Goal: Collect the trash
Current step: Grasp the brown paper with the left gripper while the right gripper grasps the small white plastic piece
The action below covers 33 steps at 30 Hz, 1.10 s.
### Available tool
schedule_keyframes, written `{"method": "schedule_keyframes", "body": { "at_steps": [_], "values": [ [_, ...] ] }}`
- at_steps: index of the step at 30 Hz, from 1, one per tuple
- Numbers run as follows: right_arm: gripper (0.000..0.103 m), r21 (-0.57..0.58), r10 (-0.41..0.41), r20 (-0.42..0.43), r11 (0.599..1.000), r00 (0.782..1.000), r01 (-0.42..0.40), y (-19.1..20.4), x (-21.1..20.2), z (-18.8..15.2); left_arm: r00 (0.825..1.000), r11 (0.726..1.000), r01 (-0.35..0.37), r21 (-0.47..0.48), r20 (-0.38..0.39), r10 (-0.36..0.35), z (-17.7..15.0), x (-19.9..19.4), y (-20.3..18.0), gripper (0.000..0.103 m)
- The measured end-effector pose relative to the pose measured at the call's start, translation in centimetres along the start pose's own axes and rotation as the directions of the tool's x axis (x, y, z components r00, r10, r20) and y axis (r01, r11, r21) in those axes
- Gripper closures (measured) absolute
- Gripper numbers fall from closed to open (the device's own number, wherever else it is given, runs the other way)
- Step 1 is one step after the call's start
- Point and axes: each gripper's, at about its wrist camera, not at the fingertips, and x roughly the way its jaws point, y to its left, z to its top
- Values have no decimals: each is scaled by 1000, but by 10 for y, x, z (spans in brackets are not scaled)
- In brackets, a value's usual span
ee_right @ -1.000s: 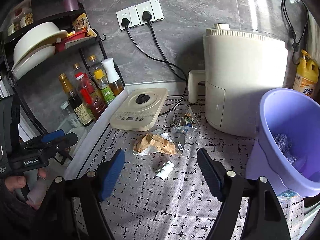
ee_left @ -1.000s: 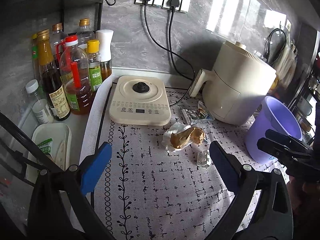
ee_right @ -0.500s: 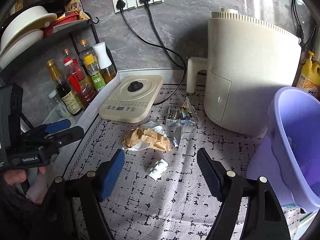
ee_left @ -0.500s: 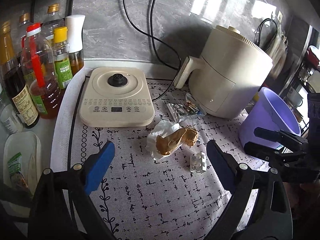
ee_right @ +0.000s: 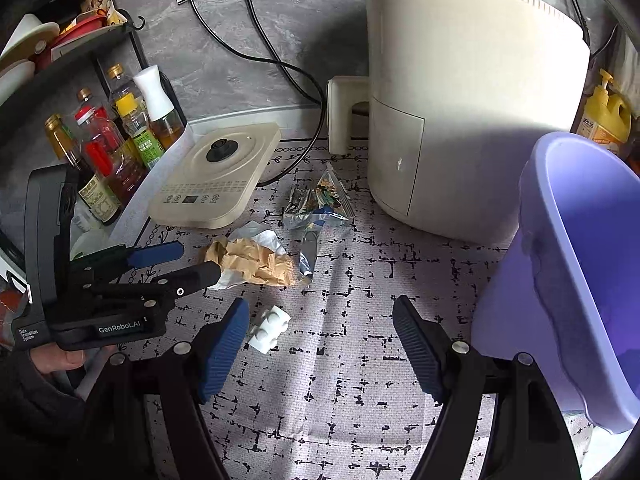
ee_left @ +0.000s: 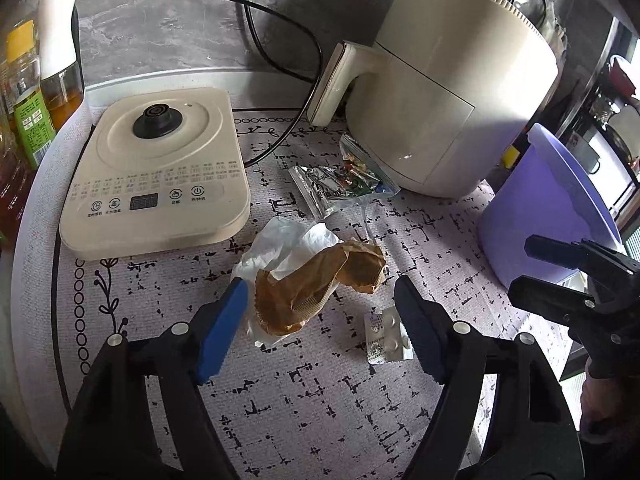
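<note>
A crumpled brown-and-white paper wrapper (ee_left: 320,276) lies on the patterned mat (ee_left: 320,408). My left gripper (ee_left: 320,320) hangs low around it with its jaws closing; the paper sits between the blue pads (ee_left: 222,332), which do not press on it. A small white blister pack (ee_left: 386,334) lies by its right finger. A foil snack wrapper (ee_left: 340,184) rests near the air fryer. In the right wrist view my right gripper (ee_right: 320,340) is open over bare mat, with the blister pack (ee_right: 270,328) beside its left finger. The purple bin (ee_right: 580,280) stands at the right.
A cream air fryer (ee_right: 472,100) and a flat cream appliance base (ee_right: 216,184) stand at the back, with black cords (ee_right: 280,64) running to wall sockets. Oil and sauce bottles (ee_right: 120,140) and a dish rack (ee_right: 60,40) crowd the left. A yellow detergent bottle (ee_right: 604,116) stands behind the bin.
My left gripper has moved down and forward until its fingers flank the crumpled paper, and its jaws have narrowed. The right gripper has sunk a little toward the mat.
</note>
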Motion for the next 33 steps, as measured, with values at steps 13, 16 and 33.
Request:
{"method": "schedule_keyframes", "body": {
  "at_steps": [13,16,33],
  "values": [
    [30,26,-1,-15,1000,1000,1,-8,9,0,999,999,23,36,26,-24,17,7,-17,82],
    [30,22,24,-25,999,999,-24,-4,15,1,997,999,24,23,71,-26,19,-9,-12,83],
    [35,-47,144,-169,987,975,-154,29,76,-3,979,981,-132,-145,137,152,-7,-73,35,83]
  ]
}}
